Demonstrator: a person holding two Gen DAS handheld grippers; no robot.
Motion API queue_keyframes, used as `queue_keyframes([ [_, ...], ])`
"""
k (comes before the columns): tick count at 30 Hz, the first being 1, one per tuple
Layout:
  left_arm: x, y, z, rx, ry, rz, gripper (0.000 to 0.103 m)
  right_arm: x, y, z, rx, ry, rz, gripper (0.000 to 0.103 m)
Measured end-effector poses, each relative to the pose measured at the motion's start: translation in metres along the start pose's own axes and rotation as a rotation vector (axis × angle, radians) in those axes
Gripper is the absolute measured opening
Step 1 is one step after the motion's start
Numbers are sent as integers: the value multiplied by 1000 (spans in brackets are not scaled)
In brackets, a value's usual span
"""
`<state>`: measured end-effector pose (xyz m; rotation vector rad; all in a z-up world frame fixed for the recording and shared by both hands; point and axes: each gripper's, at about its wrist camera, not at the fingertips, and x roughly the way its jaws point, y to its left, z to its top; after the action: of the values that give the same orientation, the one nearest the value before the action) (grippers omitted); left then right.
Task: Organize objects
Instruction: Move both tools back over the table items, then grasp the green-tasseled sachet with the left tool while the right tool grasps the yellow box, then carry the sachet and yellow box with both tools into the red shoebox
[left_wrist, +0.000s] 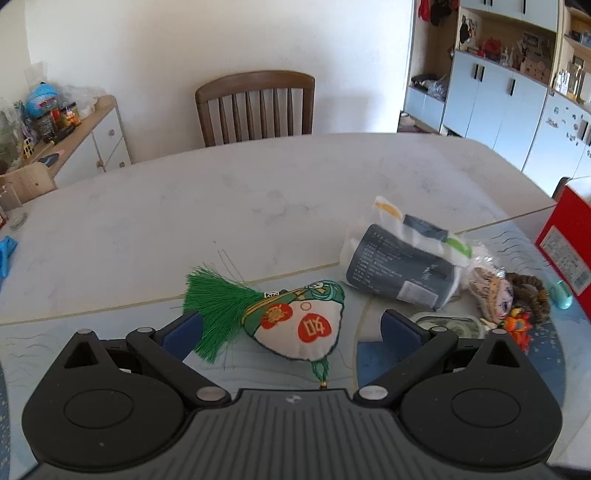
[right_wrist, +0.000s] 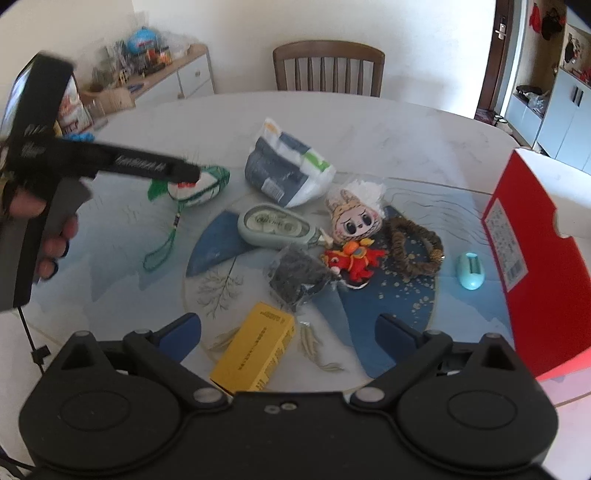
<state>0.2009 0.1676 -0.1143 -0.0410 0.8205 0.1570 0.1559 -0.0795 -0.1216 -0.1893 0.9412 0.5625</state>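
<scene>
A white and green embroidered sachet (left_wrist: 314, 332) with a green tassel (left_wrist: 218, 306) lies on the blue patterned mat (left_wrist: 92, 343). My left gripper (left_wrist: 291, 332) is open, one blue finger on each side of the sachet, neither touching it. From the right wrist view, the left gripper (right_wrist: 186, 175), held by a hand, hovers over the same sachet (right_wrist: 207, 190). My right gripper (right_wrist: 290, 332) is open low over the mat, with a yellow box (right_wrist: 255, 347) lying between its fingers.
On the mat lie a grey-blue bag (right_wrist: 284, 166), a green oval case (right_wrist: 273, 225), a plush doll head (right_wrist: 354, 218), a red dragon toy (right_wrist: 351, 258), a brown braided ring (right_wrist: 417, 243), a dark packet (right_wrist: 295, 277) and a teal piece (right_wrist: 471, 271). A red box (right_wrist: 535, 240) stands on the right.
</scene>
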Motion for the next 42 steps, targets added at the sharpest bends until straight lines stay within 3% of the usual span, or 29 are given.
queue_keyframes([
  [8,38,-5,1,-25,72,78,103,24,12,-2,-26,64,-9,97],
  [16,54,-2,-1,-75,103,94,102,38,15,-2,-29,99,-13,89],
  [20,53,2,-2,-105,99,96,100,43,12,-1,0,110,-20,79],
  [26,52,0,-3,-96,97,94,74,47,7,-2,36,129,-19,64],
  [31,49,-1,-4,-90,89,98,70,47,10,-3,16,125,-33,48],
  [34,45,-1,-5,-83,83,106,68,45,10,-3,10,121,-30,31],
  [42,24,-3,-12,-69,70,112,67,37,10,-9,-8,104,-18,28],
])
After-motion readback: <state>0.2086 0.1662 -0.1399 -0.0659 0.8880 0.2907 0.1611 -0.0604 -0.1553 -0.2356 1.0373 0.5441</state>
